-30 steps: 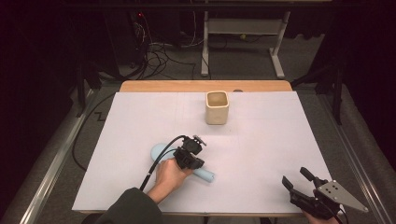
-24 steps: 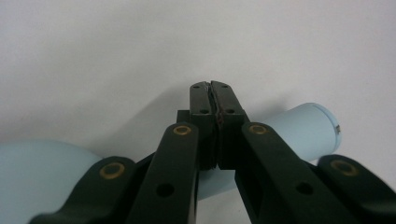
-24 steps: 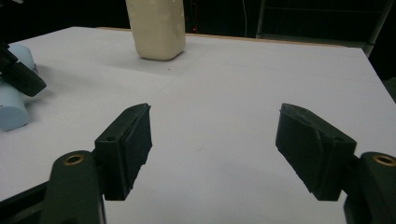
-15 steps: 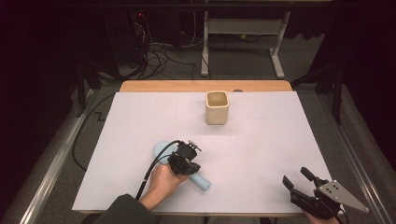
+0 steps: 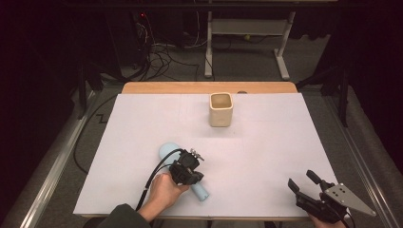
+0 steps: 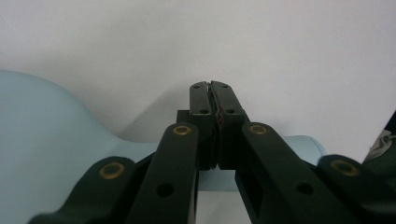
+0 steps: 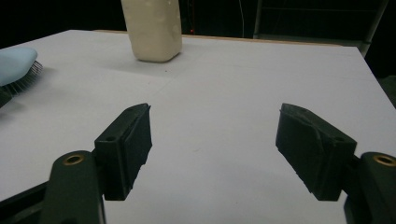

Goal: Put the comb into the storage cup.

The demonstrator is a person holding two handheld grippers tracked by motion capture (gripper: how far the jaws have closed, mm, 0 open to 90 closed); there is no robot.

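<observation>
A light blue hairbrush (image 5: 166, 153) lies on the white table (image 5: 266, 156) near its front edge, head to the far left, handle toward the near right. My left gripper (image 5: 187, 173) points down over the handle. In the left gripper view its pads meet at the tips (image 6: 212, 86), and the brush (image 6: 42, 140) passes under the jaws with nothing visibly clamped. My right gripper (image 5: 302, 179) rests at the front right corner, open and empty (image 7: 212, 126). A cream square cup (image 5: 221, 110) stands upright at the back middle.
From the right gripper view the cup (image 7: 152, 28) is far ahead and the brush's bristled head (image 7: 16, 63) sits at the left edge. A wooden strip (image 5: 209, 88) borders the table's far side; cables and a stand's legs lie on the floor beyond.
My left gripper has slid toward the near edge, and the brush's handle end has swung the same way while its head stayed put. The right gripper has not moved.
</observation>
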